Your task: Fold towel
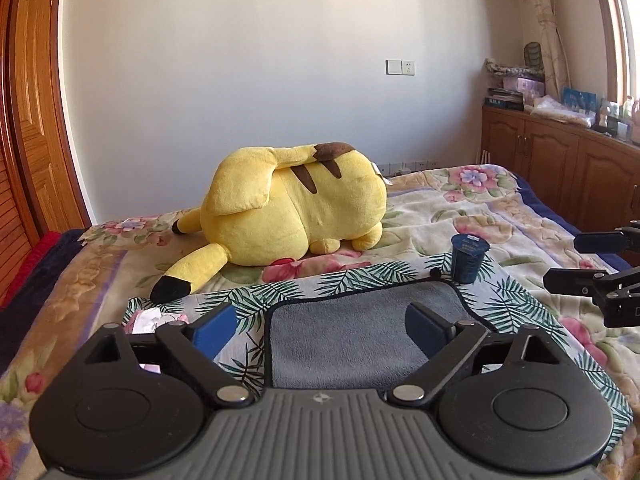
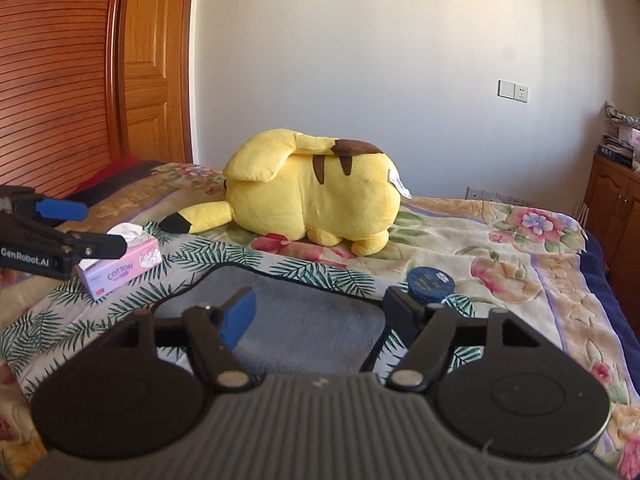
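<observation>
A grey towel point(image 1: 352, 340) point(image 2: 312, 320) with black edging lies flat on a leaf-print cloth point(image 1: 360, 276) point(image 2: 132, 300) spread over the bed. My left gripper point(image 1: 320, 326) hovers just above the towel's near part. It is open, with nothing between its blue pads. My right gripper point(image 2: 320, 314) also stands open and empty over the towel. Each gripper shows in the other's view: the right gripper point(image 1: 576, 260) at the right edge, the left gripper point(image 2: 92, 228) at the left edge. The towel's near edge is hidden behind the gripper bodies.
A big yellow plush toy point(image 1: 296, 208) point(image 2: 316, 192) lies behind the towel on the floral blanket point(image 1: 460, 208). A dark blue cup point(image 1: 468, 258) point(image 2: 430, 280) stands at the towel's far right corner. A pink tissue box point(image 2: 120, 268) sits to the left. Wooden cabinets point(image 1: 560, 160) line the right wall.
</observation>
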Action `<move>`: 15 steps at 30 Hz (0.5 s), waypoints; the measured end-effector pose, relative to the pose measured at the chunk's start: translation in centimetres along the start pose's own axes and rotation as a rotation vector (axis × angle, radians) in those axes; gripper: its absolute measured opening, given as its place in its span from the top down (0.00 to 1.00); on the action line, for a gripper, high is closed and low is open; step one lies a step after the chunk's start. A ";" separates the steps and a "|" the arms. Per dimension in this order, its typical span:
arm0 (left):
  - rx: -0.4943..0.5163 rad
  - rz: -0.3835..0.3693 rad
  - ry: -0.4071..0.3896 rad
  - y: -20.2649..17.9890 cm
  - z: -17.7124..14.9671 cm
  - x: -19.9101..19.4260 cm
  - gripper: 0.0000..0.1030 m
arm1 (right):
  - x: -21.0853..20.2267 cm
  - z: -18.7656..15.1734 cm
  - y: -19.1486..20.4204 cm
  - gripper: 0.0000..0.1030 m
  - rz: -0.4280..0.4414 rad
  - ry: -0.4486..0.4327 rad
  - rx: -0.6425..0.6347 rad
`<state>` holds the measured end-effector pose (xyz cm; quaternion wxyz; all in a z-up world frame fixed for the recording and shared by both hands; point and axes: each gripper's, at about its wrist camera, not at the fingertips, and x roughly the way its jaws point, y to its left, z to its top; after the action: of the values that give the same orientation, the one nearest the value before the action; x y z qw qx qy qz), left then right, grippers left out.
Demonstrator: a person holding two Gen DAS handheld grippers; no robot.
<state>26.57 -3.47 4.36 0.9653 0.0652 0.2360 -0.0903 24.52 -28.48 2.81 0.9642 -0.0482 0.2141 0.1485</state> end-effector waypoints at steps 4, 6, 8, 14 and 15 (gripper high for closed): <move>-0.013 -0.008 -0.003 -0.3 -0.8 -1.7 0.22 | -1.4 -0.4 0.1 0.18 -0.018 -0.005 0.016; -0.011 -0.010 0.000 -0.5 -1.1 -2.4 0.22 | -2.1 -0.6 0.2 0.17 -0.030 -0.008 0.017; -0.013 -0.009 -0.001 -0.7 -1.4 -3.2 0.21 | -2.7 -0.7 0.3 0.11 -0.036 -0.009 0.019; -0.020 -0.004 0.005 -1.0 -2.1 -5.4 0.16 | -4.7 -0.5 0.3 0.00 -0.052 -0.022 0.015; -0.016 0.002 0.005 -1.1 -2.1 -5.8 0.16 | -4.9 -0.4 0.4 0.00 -0.052 -0.021 0.017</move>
<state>20.33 -3.30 5.11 0.9654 0.0580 0.2389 -0.0872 19.96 -29.51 4.52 0.9703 -0.0441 0.2039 0.1221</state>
